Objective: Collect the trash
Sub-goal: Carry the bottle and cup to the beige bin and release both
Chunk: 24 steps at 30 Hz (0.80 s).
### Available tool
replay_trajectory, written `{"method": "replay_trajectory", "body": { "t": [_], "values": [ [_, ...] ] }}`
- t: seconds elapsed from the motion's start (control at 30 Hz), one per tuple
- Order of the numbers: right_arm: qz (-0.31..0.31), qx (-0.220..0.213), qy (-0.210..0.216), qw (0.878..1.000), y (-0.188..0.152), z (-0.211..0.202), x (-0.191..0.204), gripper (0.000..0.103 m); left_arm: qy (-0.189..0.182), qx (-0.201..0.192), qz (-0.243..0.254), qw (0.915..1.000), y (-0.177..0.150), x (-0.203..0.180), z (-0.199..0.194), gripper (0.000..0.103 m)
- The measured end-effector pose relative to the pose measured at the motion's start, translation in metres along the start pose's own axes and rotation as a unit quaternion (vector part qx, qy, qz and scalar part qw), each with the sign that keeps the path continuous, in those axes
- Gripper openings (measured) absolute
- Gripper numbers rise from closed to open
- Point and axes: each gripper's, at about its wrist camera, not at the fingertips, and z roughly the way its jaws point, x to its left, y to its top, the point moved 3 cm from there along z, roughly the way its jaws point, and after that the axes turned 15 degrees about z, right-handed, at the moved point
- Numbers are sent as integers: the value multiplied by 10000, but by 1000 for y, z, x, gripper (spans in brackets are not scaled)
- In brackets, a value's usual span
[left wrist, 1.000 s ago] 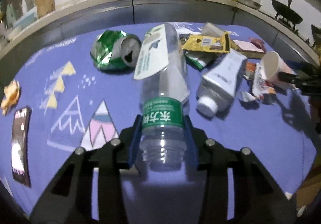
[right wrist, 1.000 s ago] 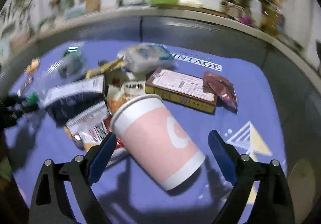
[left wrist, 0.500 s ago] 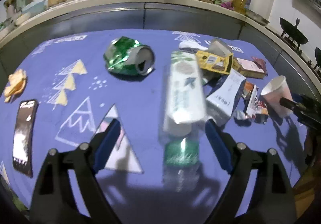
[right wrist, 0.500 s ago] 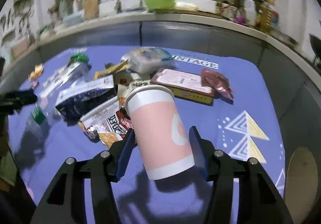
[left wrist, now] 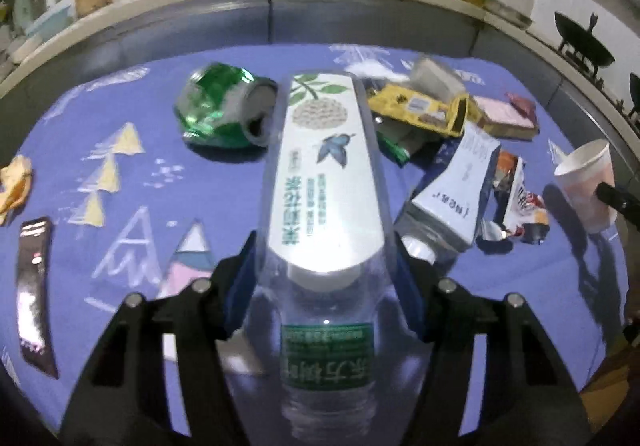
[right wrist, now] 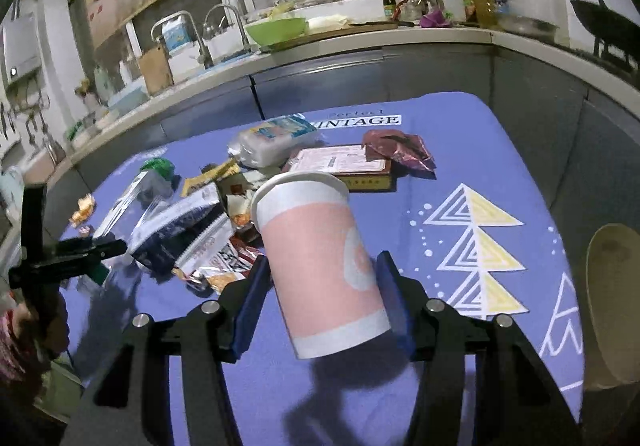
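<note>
My left gripper is shut on a clear plastic bottle with a white label and green neck band, held above the purple cloth. My right gripper is shut on a pink and white paper cup, lifted off the cloth. The cup also shows at the right edge of the left wrist view. A crushed green can lies behind the bottle. Wrappers, a yellow packet and a white pouch lie in a pile between the grippers.
A flat box, a dark red wrapper and a white plastic pack lie behind the cup. A black wrapper and an orange scrap lie far left. A kitchen counter runs behind the table.
My left gripper opened around the bottle half a second ago and has shut on it again, lower on its body. My right gripper closed on the cup and raised it off the cloth.
</note>
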Motion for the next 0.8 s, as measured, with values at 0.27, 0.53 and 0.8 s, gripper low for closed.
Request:
{"method": "replay_trajectory", "body": {
  "t": [0.27, 0.53, 0.8],
  "values": [
    [504, -252, 42, 9984, 11, -10, -31, 51, -540, -820, 131, 9951, 45, -51, -59, 60],
    [1813, -956, -649, 9766, 20, -62, -150, 51, -2131, -526, 1408, 9654, 132, -235, -4, 60],
    [2879, -1173, -1359, 9407, 15, -110, -273, 53, -3207, 389, 2429, 9147, 179, -429, 66, 61]
  ]
}}
